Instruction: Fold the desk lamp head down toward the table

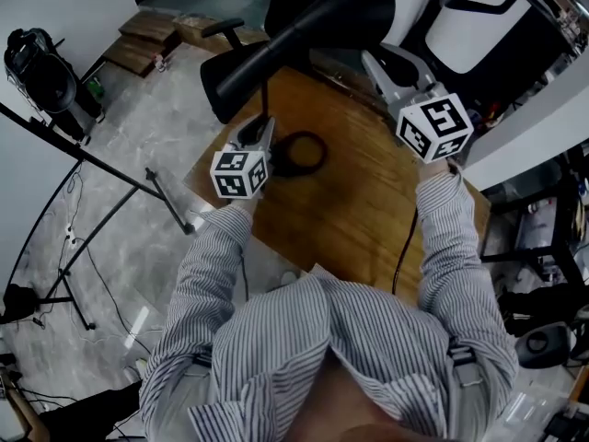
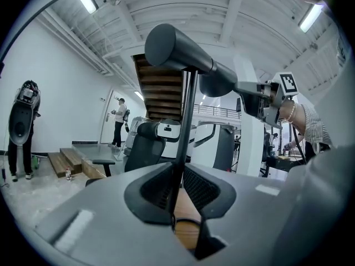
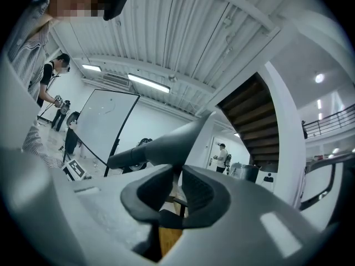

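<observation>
Left gripper (image 2: 181, 173) first: its jaws are clamped on the thin black stem (image 2: 187, 115) of the desk lamp, low down, just above the ring base (image 1: 299, 153) that sits on the wooden table (image 1: 368, 201). That's the anchor, and it looks well placed. Up the stem to the joint (image 2: 191, 71), and there's the lamp head (image 2: 183, 51), a long dark cone perched well above the table. Its narrow end points left and its wide end reaches away to the right. Over on that side, the right gripper (image 3: 176, 170) has its jaws drawn in narrow on the lower edge of the head's wide end, and from here it looks like a pinch on the rim rather than a deep bite.

So how to play this fold? The left clamp needs to be firm and motionless so the base neither lifts nor skates across the wood. The right hand should sweep the wide end down in an arc about the joint, slowly, pressing along the hinge's own swing and not sideways. The edge grip is the weak point, I'd say: hurry, and the rim could slip out.
</observation>
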{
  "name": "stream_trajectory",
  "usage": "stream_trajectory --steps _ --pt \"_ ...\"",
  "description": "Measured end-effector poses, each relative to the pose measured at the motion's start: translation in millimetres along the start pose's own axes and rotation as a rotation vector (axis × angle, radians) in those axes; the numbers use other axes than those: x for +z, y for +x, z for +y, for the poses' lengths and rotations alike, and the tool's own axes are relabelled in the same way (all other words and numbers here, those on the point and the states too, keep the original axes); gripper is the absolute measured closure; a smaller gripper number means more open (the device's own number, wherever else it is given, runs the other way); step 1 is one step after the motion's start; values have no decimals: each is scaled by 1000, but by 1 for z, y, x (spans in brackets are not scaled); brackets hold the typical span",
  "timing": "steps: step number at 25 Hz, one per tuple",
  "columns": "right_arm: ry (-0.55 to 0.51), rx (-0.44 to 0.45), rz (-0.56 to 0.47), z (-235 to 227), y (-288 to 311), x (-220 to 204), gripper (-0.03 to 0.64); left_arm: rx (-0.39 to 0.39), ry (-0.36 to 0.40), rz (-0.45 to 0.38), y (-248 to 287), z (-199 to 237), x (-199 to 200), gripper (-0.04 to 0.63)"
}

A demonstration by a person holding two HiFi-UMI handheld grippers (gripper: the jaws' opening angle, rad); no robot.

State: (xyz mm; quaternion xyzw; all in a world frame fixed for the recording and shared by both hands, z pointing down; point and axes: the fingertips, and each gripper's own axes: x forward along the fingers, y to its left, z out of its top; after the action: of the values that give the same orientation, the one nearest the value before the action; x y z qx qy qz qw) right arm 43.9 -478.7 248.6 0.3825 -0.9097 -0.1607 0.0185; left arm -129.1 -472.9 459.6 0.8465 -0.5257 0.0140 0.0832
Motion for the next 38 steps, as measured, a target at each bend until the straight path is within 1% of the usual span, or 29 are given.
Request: stream_trajectory --steps 6,13,18,25,33,38 --pt "21 -4 -10 -4 -5 0 574 -4 8 0 1 -5 1 528" --pt "74 -11 -41 -5 -6 -2 586 -13 10 5 4 -4 2 528" --pt "101 -14 -24 0 -13 -20 589 -15 8 0 3 -4 2 528" --pt "238 -26 24 17 -20 -67 595 -18 10 1 4 -5 2 528" --pt "422 -13 90 58 -13 -121 600 -4 2 -3 6 -5 5 528" --pt "559 -12 86 86 -6 -140 601 -2 -2 -4 6 -5 5 528"
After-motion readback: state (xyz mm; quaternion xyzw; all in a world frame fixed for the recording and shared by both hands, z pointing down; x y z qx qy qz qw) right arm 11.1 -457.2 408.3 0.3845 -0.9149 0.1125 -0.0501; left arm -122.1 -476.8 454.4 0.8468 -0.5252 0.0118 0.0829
